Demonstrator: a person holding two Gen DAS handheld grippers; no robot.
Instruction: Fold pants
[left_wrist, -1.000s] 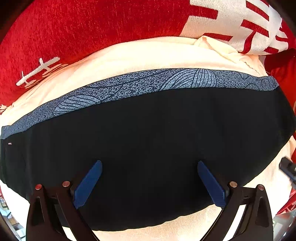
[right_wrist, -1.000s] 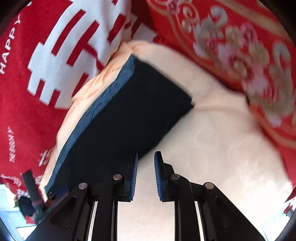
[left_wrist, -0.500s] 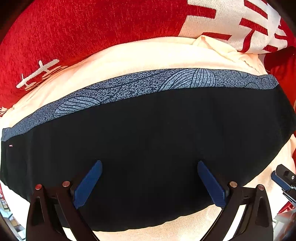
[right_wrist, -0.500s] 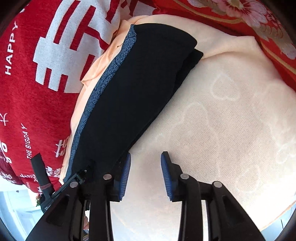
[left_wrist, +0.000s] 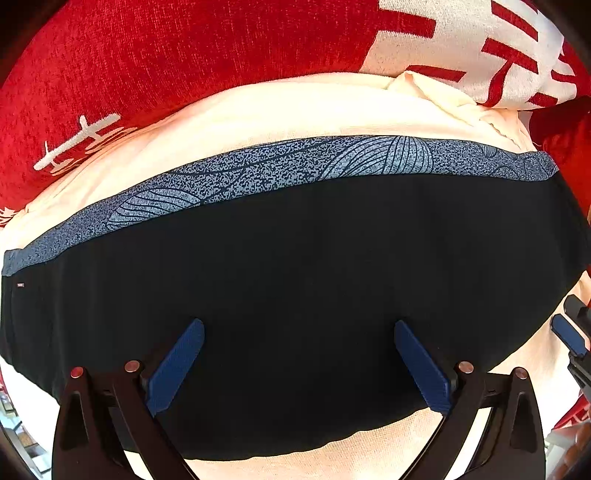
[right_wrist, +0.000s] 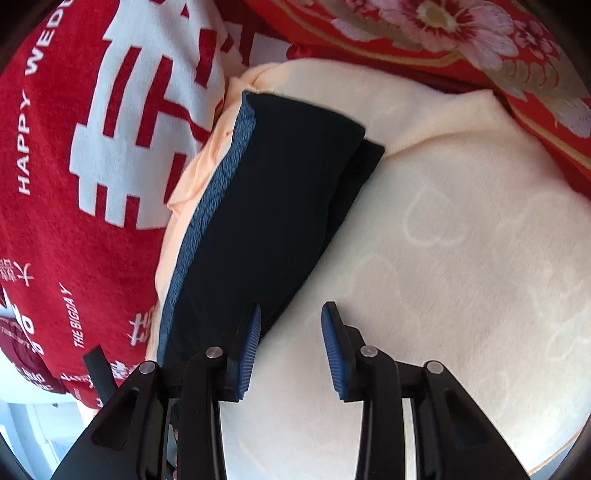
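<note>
Across mid-frame in the left view, the pants (left_wrist: 295, 277) lie folded flat under my left gripper (left_wrist: 299, 354), jaws wide, empty. Lower centre in the right view, my right gripper (right_wrist: 291, 347), just parted, holds nothing; little folding looks left.

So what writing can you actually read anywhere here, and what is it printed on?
"HAPPY WEDD", cut off at the picture's edge: white letters on the red blanket.
"THE BIGDA Y": smaller white letters lower on the same blanket.
Large white double-happiness sign: woven into that blanket.
Small white characters: on the blanket, not clear enough to read.
Tiny tag on the black pants: too small to read.
</note>
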